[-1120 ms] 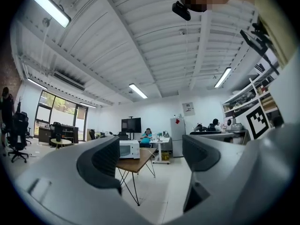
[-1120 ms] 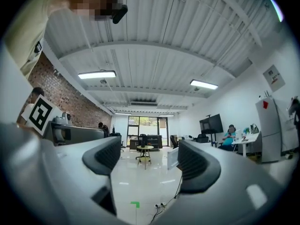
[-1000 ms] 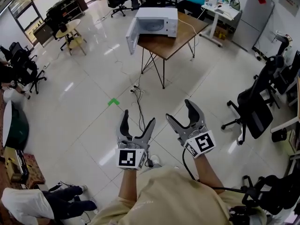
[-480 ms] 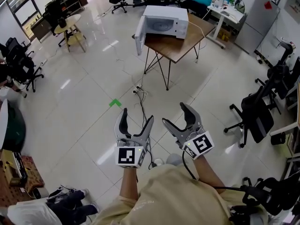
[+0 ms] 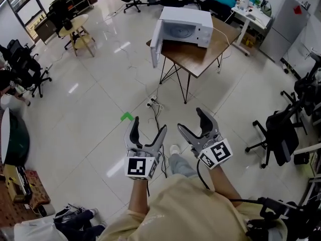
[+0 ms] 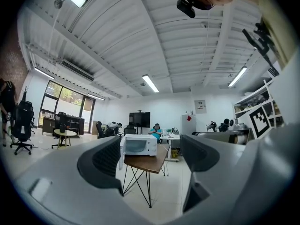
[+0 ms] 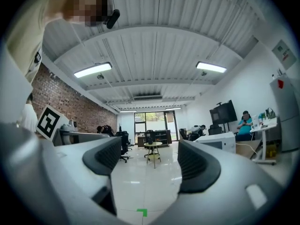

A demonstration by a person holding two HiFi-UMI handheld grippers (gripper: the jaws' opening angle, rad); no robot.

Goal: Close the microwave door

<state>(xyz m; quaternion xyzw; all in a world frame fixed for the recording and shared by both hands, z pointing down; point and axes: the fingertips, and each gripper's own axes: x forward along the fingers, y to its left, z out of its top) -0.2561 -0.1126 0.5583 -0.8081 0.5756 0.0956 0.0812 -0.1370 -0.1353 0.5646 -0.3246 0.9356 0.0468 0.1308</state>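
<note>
**Approach under way; door not yet reached**

Near: left tongs (image 5: 148,128) and right tongs (image 5: 192,120) are held side by side in front of the person. Both are spread, and each gripper view shows nothing between the jaws. Their posture matches a second ago.

A shoe (image 5: 174,149) now shows just beyond the tongs, mid-step. The green mark (image 5: 127,116) on the floor lies closer to the left tongs than before, so the person has walked forward.

Far: the microwave (image 5: 188,21) stands on the worktop (image 5: 203,59). It looks larger in the head view than a second ago but is still well apart from both tongs. Its door (image 5: 156,43) stands swung open on the left, out past the worktop edge.

Judgement: only the approach has progressed. More walking is needed, then a push on the door's outer face.
</note>
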